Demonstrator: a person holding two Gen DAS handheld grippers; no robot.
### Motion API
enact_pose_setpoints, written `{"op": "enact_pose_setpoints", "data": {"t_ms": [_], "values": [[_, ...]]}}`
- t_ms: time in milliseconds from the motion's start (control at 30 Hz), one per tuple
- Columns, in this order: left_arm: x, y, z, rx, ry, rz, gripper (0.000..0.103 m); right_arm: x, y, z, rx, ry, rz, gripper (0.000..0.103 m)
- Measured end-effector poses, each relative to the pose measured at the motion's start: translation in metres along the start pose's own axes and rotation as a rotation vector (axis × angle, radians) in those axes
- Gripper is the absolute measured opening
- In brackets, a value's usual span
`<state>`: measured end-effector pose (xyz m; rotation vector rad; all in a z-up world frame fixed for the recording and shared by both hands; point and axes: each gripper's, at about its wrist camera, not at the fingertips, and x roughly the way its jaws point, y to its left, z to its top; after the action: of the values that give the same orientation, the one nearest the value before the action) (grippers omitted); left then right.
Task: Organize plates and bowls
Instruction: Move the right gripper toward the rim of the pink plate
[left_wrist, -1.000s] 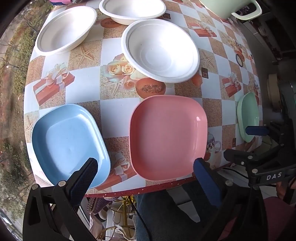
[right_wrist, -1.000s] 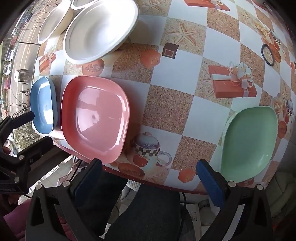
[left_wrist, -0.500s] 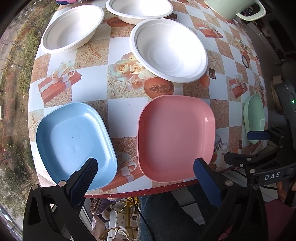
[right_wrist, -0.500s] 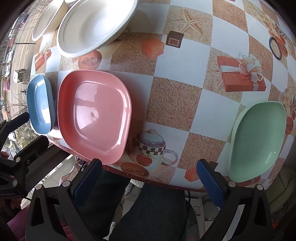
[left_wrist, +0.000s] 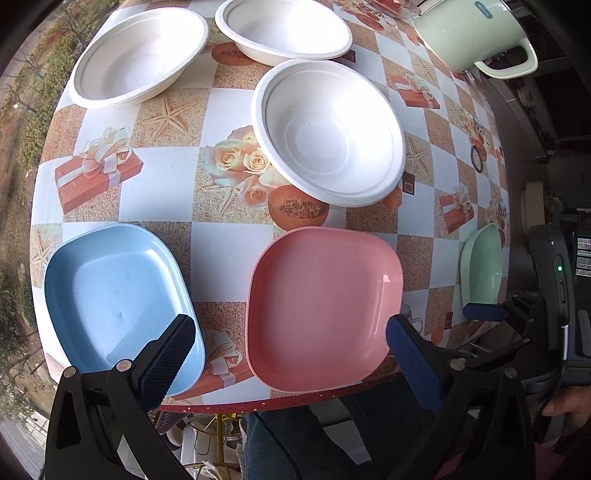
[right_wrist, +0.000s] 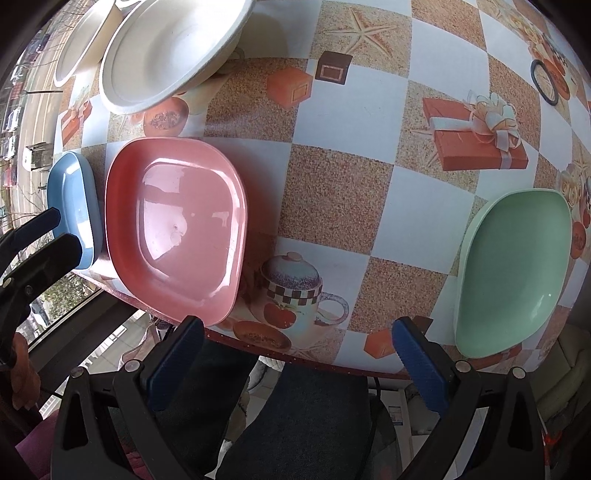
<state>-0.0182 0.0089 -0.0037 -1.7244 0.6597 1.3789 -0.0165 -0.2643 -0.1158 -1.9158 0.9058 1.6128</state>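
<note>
Both claws pull back w/ jaws wide, left claw (left_wrist: 291, 338) above pink plate (left_wrist: 323, 306), right claw (right_wrist: 295, 341) off surface (right_wrist: 332, 192) edge; plates & bowls unstacked, nothing grasped yet.

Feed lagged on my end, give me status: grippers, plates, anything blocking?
Left gripper and right gripper open, empty. Blue plate, pink plate, green plate separate, unstacked. Nothing blocking.
</note>
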Motion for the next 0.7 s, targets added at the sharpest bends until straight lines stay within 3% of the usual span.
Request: {"op": "enact_pose_setpoints", "data": {"t_ms": [267, 700], "values": [[0.010, 0.007, 0.000, -0.043, 0.009, -0.020, 0.103, 0.001, -0.001, 0.000, 0.004, 0.006, 0.002, 0.102], [0.036, -0.005, -0.001, 0.067, 0.064, 0.041, 0.103, 0.012, -0.003, -0.006, 0.026, 0.017, 0.006, 0.102]]}}
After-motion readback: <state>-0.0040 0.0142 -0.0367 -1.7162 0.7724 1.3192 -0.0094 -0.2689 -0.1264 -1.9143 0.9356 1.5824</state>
